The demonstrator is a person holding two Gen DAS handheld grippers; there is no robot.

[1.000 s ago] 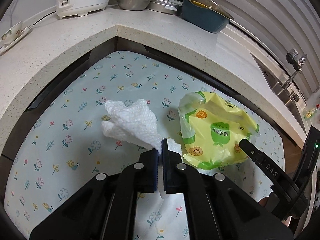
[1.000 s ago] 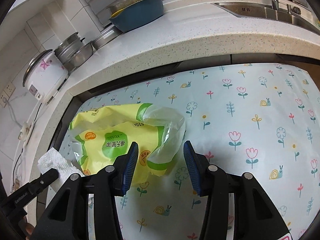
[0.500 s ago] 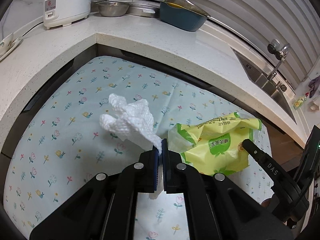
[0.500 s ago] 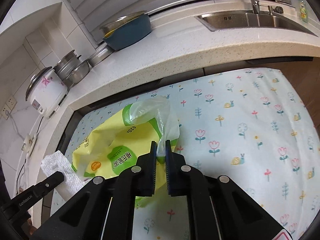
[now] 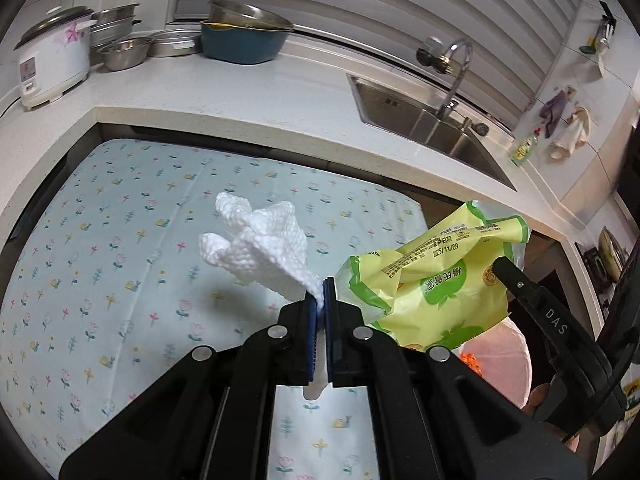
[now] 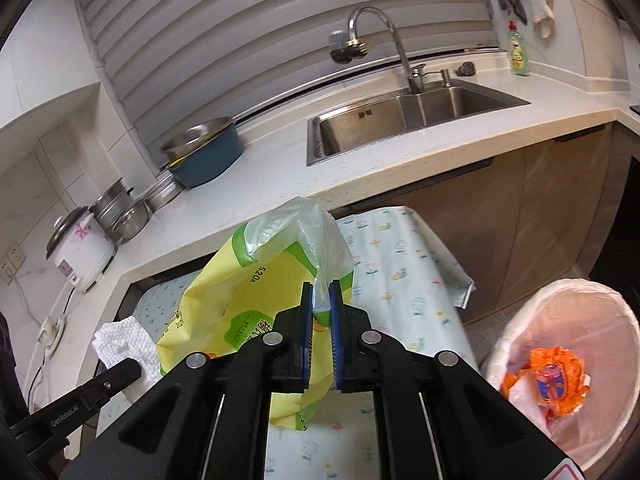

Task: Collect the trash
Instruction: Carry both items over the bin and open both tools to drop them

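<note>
Left hand-held gripper [image 5: 319,307] clamped on a paper towel [image 5: 260,250], right hand-held gripper [image 6: 320,312] pinching the yellow bag [image 6: 244,300] by its clear edge. Both lifted off the worktop [image 5: 100,280], presumably headed for the bin [image 6: 576,360] nearby.

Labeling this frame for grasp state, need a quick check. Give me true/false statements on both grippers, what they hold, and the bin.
1. The left gripper is shut on the paper towel. True.
2. The right gripper is open and empty. False: it is shut on the yellow bag, pinching its clear plastic end.
3. The bag lies flat on the floral cloth. False: it hangs lifted off the cloth.
4. The bin already has an orange wrapper in it. True.
5. The bin stands on the counter by the sink. False: it stands on the floor, below the counter.
</note>
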